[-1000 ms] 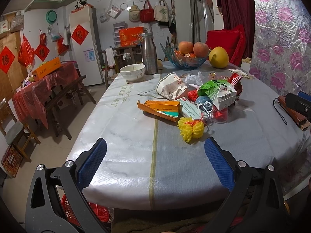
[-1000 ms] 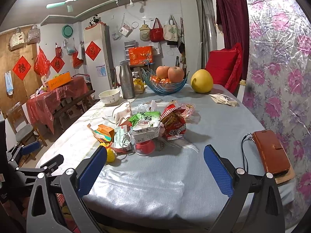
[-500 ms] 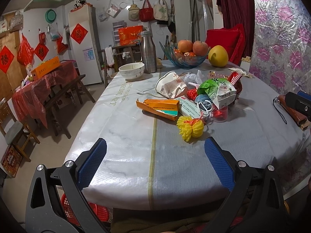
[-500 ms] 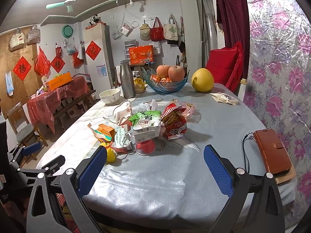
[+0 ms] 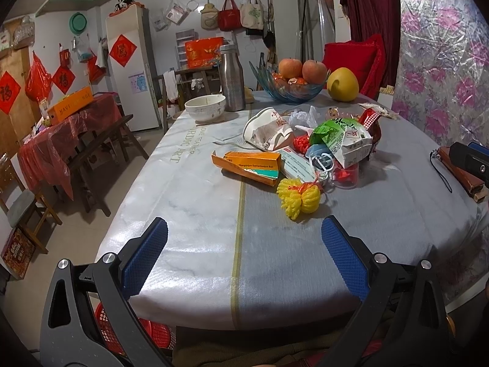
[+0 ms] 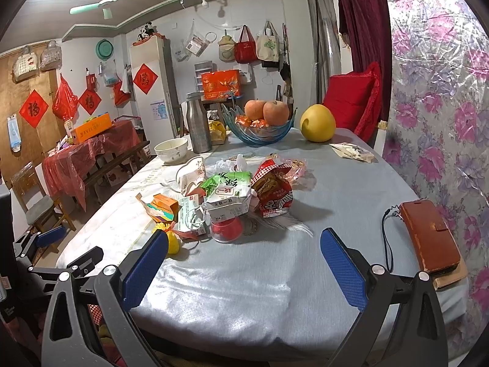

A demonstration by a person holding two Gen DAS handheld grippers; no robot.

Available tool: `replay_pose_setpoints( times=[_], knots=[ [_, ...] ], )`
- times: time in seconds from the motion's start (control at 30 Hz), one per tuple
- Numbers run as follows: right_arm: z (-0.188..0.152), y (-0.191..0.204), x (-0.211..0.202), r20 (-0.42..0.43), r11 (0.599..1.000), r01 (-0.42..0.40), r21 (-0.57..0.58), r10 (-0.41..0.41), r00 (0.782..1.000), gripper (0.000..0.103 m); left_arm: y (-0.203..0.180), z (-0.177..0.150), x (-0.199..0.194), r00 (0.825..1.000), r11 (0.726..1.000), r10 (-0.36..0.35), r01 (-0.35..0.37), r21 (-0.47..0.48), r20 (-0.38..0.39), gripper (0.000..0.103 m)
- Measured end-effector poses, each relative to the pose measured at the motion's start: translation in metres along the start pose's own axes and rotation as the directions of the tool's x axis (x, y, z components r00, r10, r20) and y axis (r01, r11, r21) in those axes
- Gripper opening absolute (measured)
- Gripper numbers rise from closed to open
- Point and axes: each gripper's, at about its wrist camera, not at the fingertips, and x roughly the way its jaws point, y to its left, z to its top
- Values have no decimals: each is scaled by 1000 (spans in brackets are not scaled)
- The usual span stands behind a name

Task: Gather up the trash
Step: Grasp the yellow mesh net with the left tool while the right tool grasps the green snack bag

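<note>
A heap of trash lies mid-table: a yellow foam fruit net (image 5: 299, 196), an orange carton (image 5: 249, 166), a green and white wrapper (image 5: 343, 139) (image 6: 229, 194), a red snack bag (image 6: 272, 192), a crumpled paper bowl (image 5: 267, 130) and a red cup (image 6: 226, 229). My left gripper (image 5: 244, 255) hangs open over the near table edge, short of the yellow net. My right gripper (image 6: 243, 264) is also open, nothing between its fingers, with the heap ahead of it. The left gripper's blue pad (image 6: 51, 235) shows at the right view's left edge.
A glass fruit bowl (image 5: 287, 87), a pomelo (image 5: 342, 84), a steel flask (image 5: 232, 79) and a white bowl (image 5: 205, 108) stand at the far end. A brown wallet (image 6: 429, 238) lies at the table's right edge. A red basket (image 5: 152, 333) sits under the near edge.
Both views have shifted only slightly; the left gripper has crept a little toward the heap. Nothing was grasped and both grippers stayed open.
</note>
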Motion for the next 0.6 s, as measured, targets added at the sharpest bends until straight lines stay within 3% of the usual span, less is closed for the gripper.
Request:
replay_pose_setpoints(
  times=[0.27,0.6],
  knots=[
    [-5,-13,17,-43,1000,0,31,2,999,97,9,-3,23,997,999,-49,48,-15,-65,97],
    [-12,-31,55,-110,995,-23,93,33,993,97,-11,11,87,971,981,-188,191,10,-148,97]
  ],
)
